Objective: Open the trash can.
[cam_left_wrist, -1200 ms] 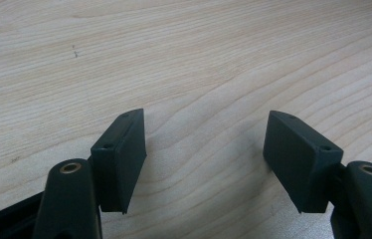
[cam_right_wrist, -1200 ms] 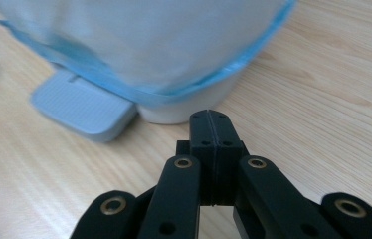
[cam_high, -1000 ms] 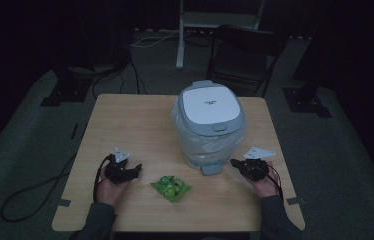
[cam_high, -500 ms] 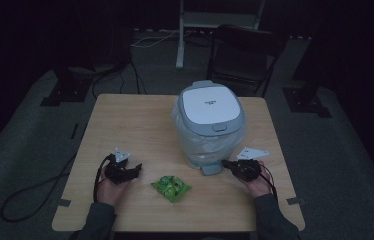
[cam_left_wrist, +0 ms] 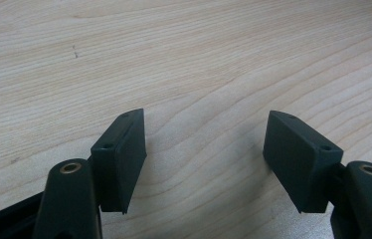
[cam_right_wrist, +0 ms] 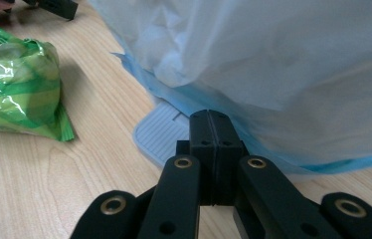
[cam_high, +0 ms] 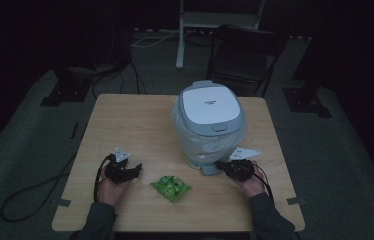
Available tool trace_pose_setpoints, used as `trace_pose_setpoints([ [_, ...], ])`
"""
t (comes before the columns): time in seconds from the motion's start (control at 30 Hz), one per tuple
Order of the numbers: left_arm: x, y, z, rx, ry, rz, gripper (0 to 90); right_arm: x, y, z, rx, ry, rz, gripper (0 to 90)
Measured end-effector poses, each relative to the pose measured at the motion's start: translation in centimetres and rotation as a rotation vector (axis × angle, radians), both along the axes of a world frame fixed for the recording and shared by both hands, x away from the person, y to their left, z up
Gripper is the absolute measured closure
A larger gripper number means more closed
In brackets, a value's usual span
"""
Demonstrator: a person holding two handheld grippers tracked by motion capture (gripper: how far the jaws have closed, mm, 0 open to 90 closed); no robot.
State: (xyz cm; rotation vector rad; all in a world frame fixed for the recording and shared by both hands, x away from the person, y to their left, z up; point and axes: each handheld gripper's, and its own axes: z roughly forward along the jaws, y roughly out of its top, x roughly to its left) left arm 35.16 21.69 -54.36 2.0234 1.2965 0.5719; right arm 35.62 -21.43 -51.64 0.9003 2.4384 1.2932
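- The grey ribbed foot pedal point(cam_right_wrist: 161, 133) of the pedal bin point(cam_high: 210, 120) is seen just ahead of the right gripper point(cam_right_wrist: 213, 122), slightly to the left of its closed tips; whether the tips already touch the pedal cannot be told.
- The right gripper's jaws are pressed flat together, with nothing held between them, which suits pushing rather than grasping.
- The pale blue bin liner point(cam_right_wrist: 273, 74) hangs over the bin's wall directly above and to the right of these jaws, its hem drooping close to the pedal.
- A crumpled green wrapper point(cam_right_wrist: 17, 92) lies on the wooden table point(cam_high: 140, 125), well to the left of the right jaws and apart from the bin.
- The left gripper point(cam_left_wrist: 206, 149) is held over bare table with its jaws spread wide and nothing between them; in the high view the wrapper lies near it, to its right.
- The step in hand is judged to be pressing the pedal so the lid lifts.
- Risks from here: the closed tips could slide off the ribbed pedal if pushed at a slant; the liner hem could be snagged and dragged; the light bin could be shoved backward instead of opened if the push runs level rather than downward.
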Motion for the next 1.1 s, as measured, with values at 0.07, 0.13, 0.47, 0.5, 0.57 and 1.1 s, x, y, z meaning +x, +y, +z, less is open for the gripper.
trace_pose_setpoints([
  [0.07,0.0,0.0,0.0,0.000,0.000,0.000,33.8,0.0,0.3,-0.1,-0.003,0.003,0.011,89.8],
  [0.13,0.0,0.0,0.0,0.000,0.000,0.000,33.8,-0.1,0.5,-0.2,-0.011,0.009,0.021,89.7],
  [0.47,0.0,0.0,0.0,0.001,0.000,0.000,33.8,-0.7,1.3,-0.5,-0.079,-0.001,0.050,89.9],
  [0.5,0.0,0.0,0.0,0.001,0.000,0.000,33.8,-0.7,1.3,-0.5,-0.079,-0.001,0.050,89.9],
  [0.57,0.0,0.0,0.0,0.000,-0.001,0.002,33.8,-0.7,1.4,-0.6,-0.099,-0.010,0.055,90.0],
  [1.1,-0.1,0.0,0.0,-0.001,-0.002,0.003,33.8,-0.7,1.4,-0.8,-0.089,0.006,0.039,90.0],
])
